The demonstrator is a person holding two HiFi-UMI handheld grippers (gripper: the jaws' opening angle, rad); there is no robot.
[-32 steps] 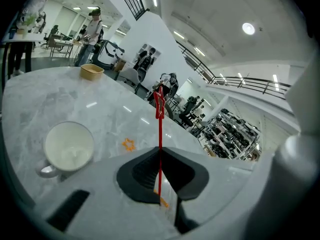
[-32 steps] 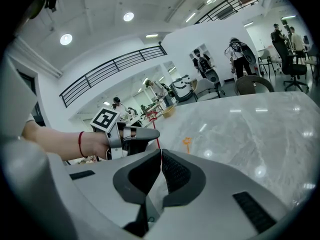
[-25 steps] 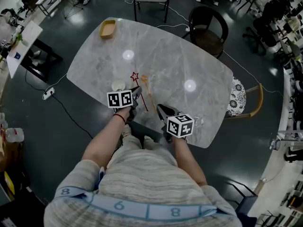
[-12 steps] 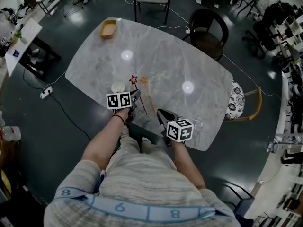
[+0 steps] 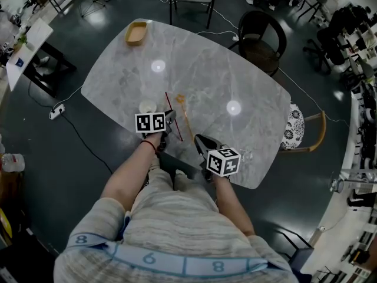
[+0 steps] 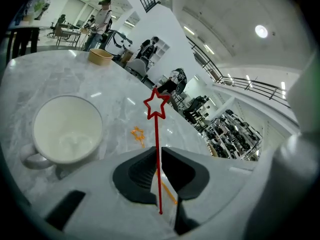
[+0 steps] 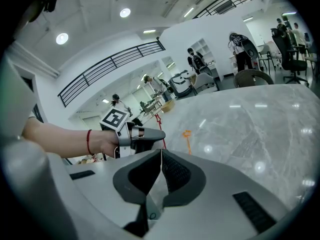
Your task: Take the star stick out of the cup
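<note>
Left gripper (image 6: 158, 154) pinched tight on the red star stick (image 6: 157, 126). The pads meet on the thin shaft, the star end sticks out ahead of the jaws and the plain end pokes back behind the pads.

The stick is out of the cup (image 6: 67, 134). The cup stands upright on the table (image 6: 60, 79) just left of the gripper and shows nothing inside. An orange star stick (image 6: 138, 135) lies flat on the marble just past the jaws, apart from the red one. A wooden bowl (image 6: 100, 56) sits at the far table edge, well apart.

Step, as I judge it: the pull-out looks done, with the stick clear of the rim and held beside the cup.
- The next move is probably setting it down on bare marble, likely near the orange stick.
- That needs a low approach and a gentle opening of the jaws so the light stick does not flick or roll.
- It should also stay off the cup handle.

I can't tell whether the star tip touches the table.

Pose:
- The left forearm reaches out from the body and its gripper tilts down toward the tabletop.
- In the head view the shaft slants away across the table.
- Right gripper (image 7: 160, 154) hangs by the near table edge, also tilted down, pads pressed together with nothing between them. It is pointed at the left gripper and not involved.
</note>
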